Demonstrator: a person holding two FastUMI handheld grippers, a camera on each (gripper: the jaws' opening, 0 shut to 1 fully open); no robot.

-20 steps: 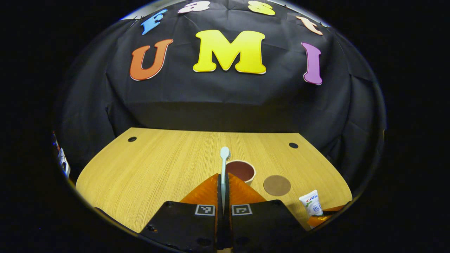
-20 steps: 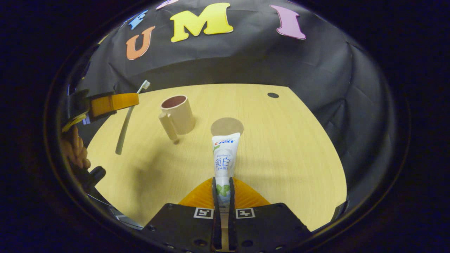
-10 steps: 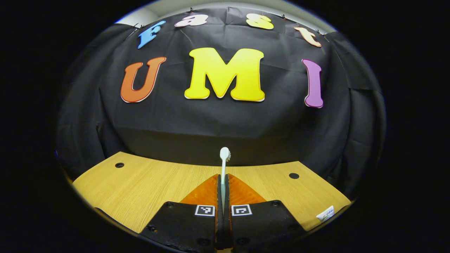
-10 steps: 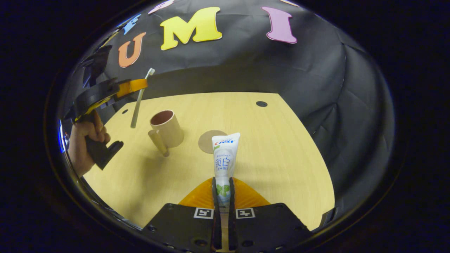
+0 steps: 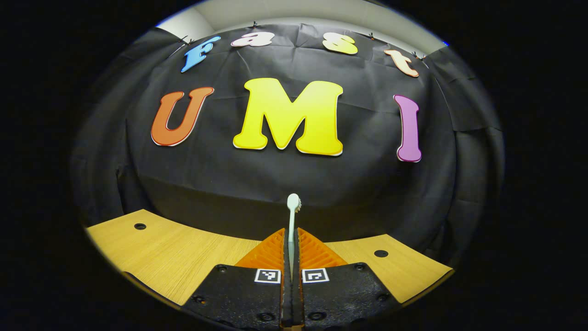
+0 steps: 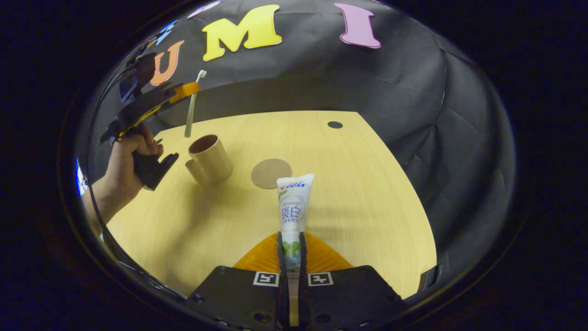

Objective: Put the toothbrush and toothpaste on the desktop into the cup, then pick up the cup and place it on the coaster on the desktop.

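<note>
Left gripper: fingers pressed onto the handle of the toothbrush, which stands almost upright with the bristle head on top. In the right gripper view this gripper hangs above the far left of the desktop, gripped by a hand, and the brush's lower end points down just above and slightly left of the cup's mouth.

Right gripper: fingers pinching the lower part of the toothpaste; the tube is held clear of the desktop and points away toward the coaster.

Cup: upright on the desktop, handle toward the near side, interior apparently empty. The coaster lies bare just to its right, not touching it.

Status, as judged: both items are lifted, neither is in the cup. Remaining: lower the toothbrush in, insert the toothpaste, then move the cup onto the coaster.
</note>
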